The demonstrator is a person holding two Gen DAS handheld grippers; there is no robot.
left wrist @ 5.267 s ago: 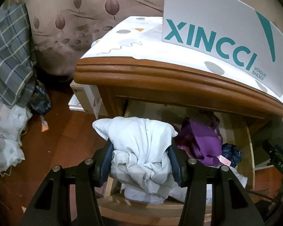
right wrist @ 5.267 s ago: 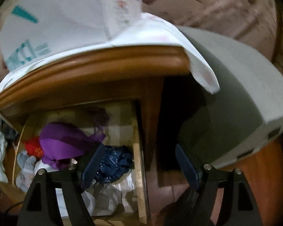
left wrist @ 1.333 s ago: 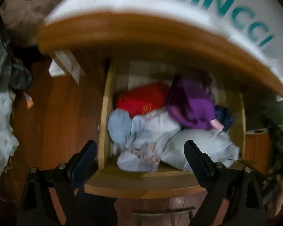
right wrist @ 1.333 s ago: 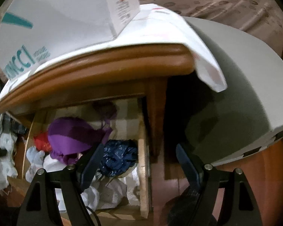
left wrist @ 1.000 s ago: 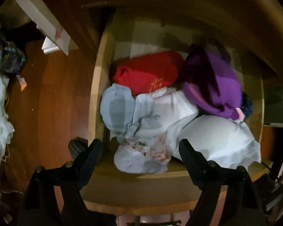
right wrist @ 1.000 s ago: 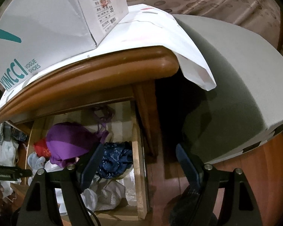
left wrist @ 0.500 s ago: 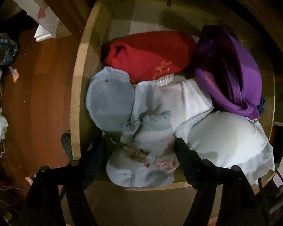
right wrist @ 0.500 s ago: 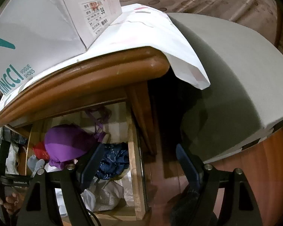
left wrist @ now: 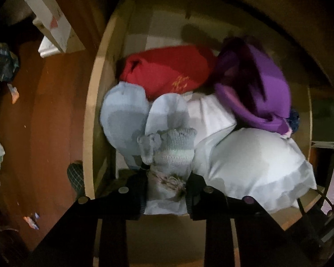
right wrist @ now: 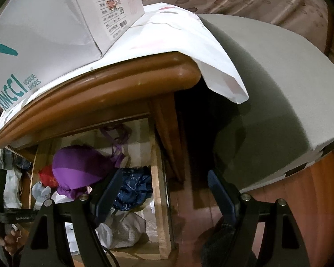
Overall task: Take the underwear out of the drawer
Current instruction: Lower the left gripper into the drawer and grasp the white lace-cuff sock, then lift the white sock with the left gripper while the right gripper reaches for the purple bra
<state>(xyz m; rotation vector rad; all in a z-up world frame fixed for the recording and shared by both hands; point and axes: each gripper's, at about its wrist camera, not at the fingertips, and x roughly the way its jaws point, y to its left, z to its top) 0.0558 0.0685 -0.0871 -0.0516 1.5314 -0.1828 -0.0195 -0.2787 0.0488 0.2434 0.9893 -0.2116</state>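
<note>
The open wooden drawer [left wrist: 93, 111] holds a heap of underwear. My left gripper [left wrist: 167, 189] points straight down into its front. Its jaws are closing, and the pads press both sides of a pale blue-grey knitted piece with a frilly edge [left wrist: 169, 153]. Around that piece lie a light blue garment [left wrist: 122, 118], a red one [left wrist: 167, 73], a purple bra [left wrist: 262, 93] and a white padded piece [left wrist: 256, 162]. My right gripper [right wrist: 164, 191] hangs open over the drawer's right wall [right wrist: 158, 189], holding nothing. A dark blue garment [right wrist: 133, 187] lies just left of it.
The nightstand top [right wrist: 100, 98] overhangs the drawer and carries a white shoe box [right wrist: 44, 22] on a paper sheet. A grey mattress [right wrist: 278, 89] stands to the right. Red-brown floor [left wrist: 33, 133] with cloth and litter lies to the left. A hand [right wrist: 11, 240] shows at the lower left.
My left gripper dropped into the drawer and its jaws came together on the pale knitted piece, which has bunched up between them. The right gripper has stayed where it was, open.
</note>
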